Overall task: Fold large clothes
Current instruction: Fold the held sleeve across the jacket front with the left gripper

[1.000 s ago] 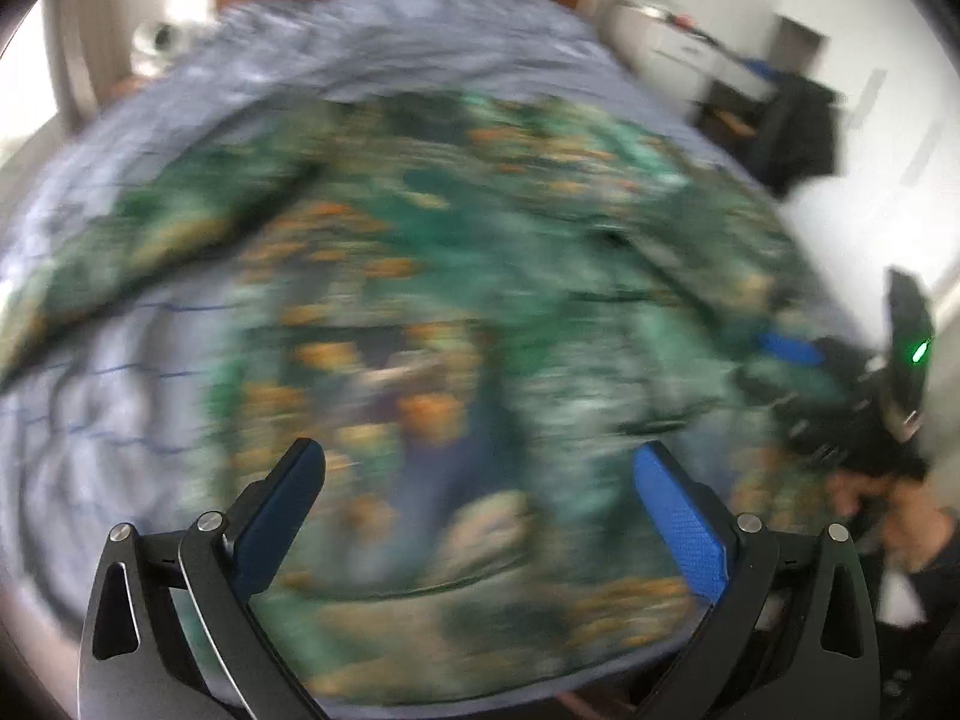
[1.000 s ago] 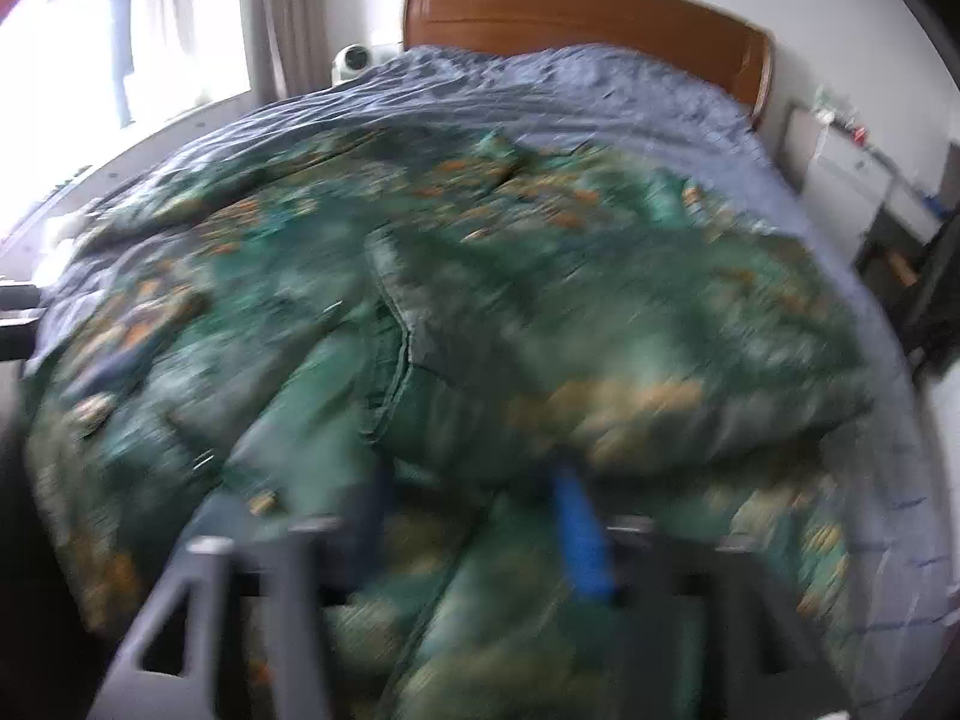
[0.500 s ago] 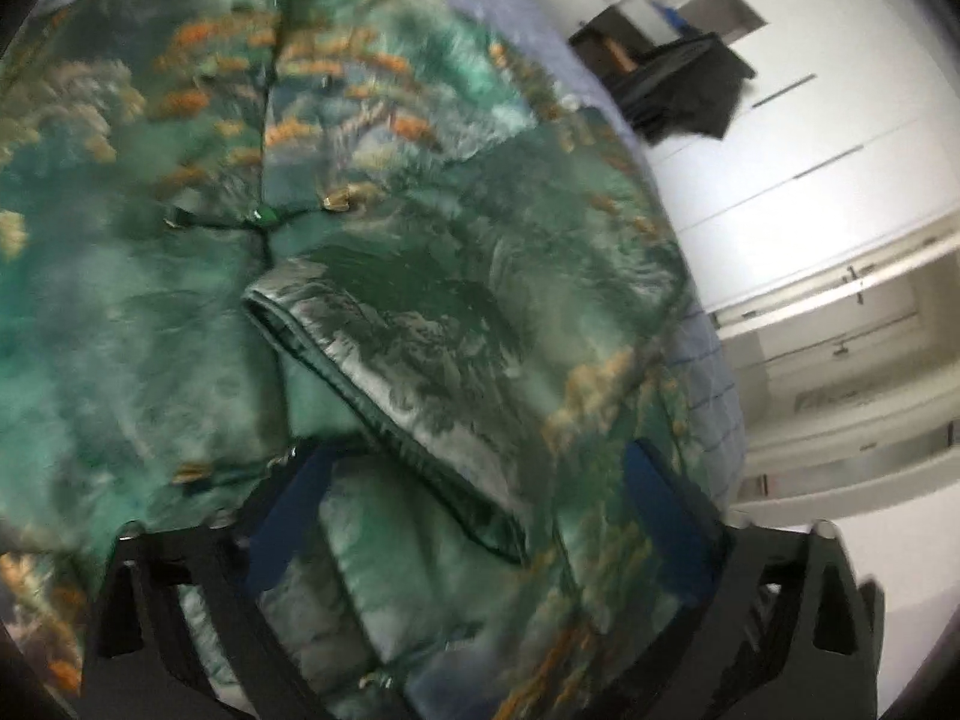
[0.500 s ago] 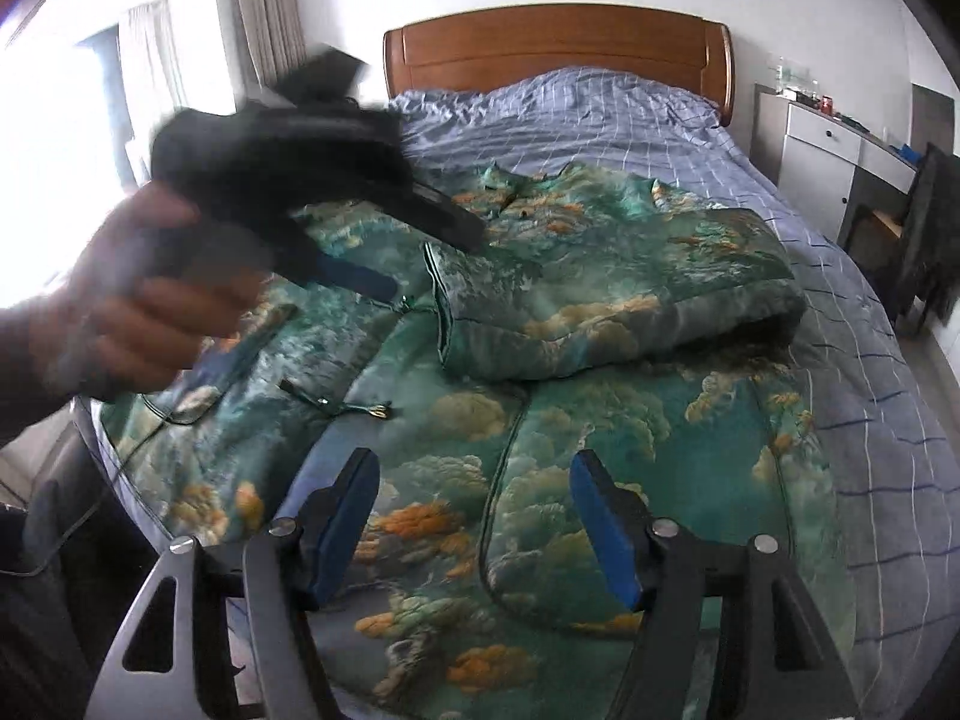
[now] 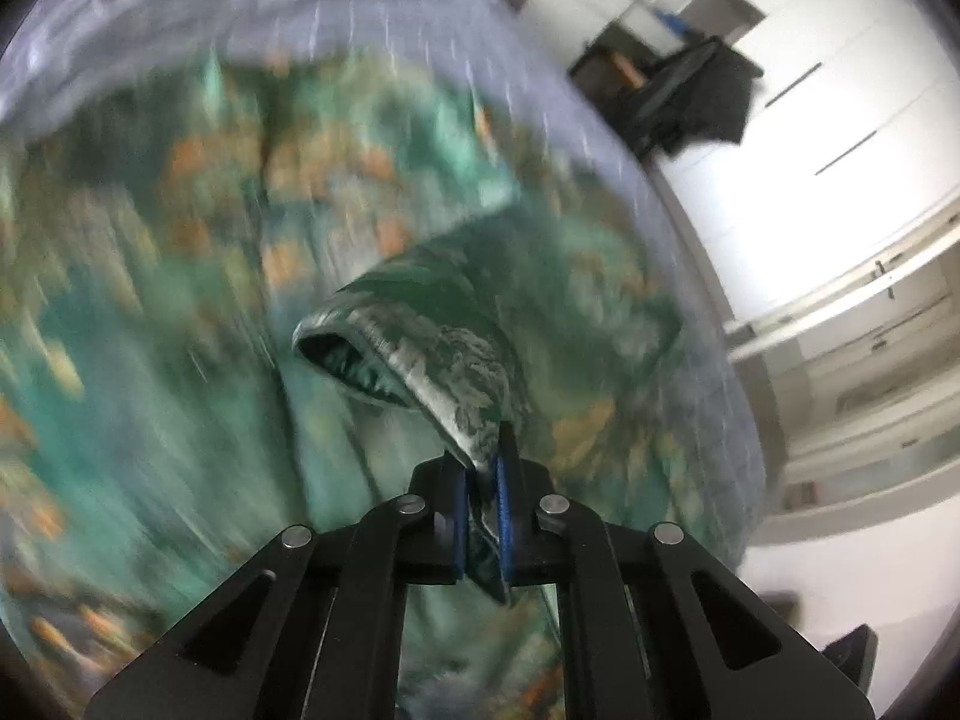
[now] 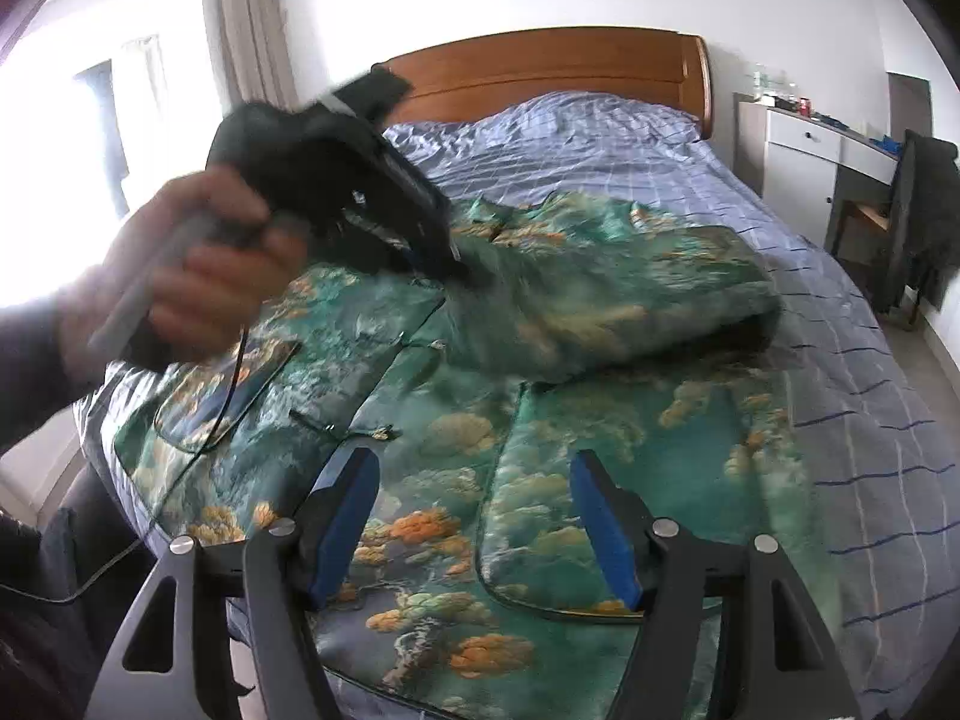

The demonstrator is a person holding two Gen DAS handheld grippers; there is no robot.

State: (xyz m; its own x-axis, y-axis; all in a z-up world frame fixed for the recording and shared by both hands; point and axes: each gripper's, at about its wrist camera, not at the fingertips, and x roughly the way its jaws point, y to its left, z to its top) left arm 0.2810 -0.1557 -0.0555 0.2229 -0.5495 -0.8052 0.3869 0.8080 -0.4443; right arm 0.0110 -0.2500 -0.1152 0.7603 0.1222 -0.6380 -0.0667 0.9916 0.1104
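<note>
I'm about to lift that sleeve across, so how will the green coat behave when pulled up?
Probably floppy: the sleeve sags from the left gripper, shut on its cuff. Likely bulky: the folded part looks padded on the bed. Its satiny sheen suggests it may slide.

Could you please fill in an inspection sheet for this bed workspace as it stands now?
Surface: bed with blue checked cover, wooden headboard.
Job's things: green patterned jacket spread on the bed, one sleeve folded across it.
Clutter: nothing seen.
Grippers: left gripper shut on the sleeve's cuff; right gripper open, empty, above the jacket's hem.
Cables: thin black cable hanging from the left gripper.
Surroundings: white nightstand, dark garment on a chair, window with curtain.
</note>
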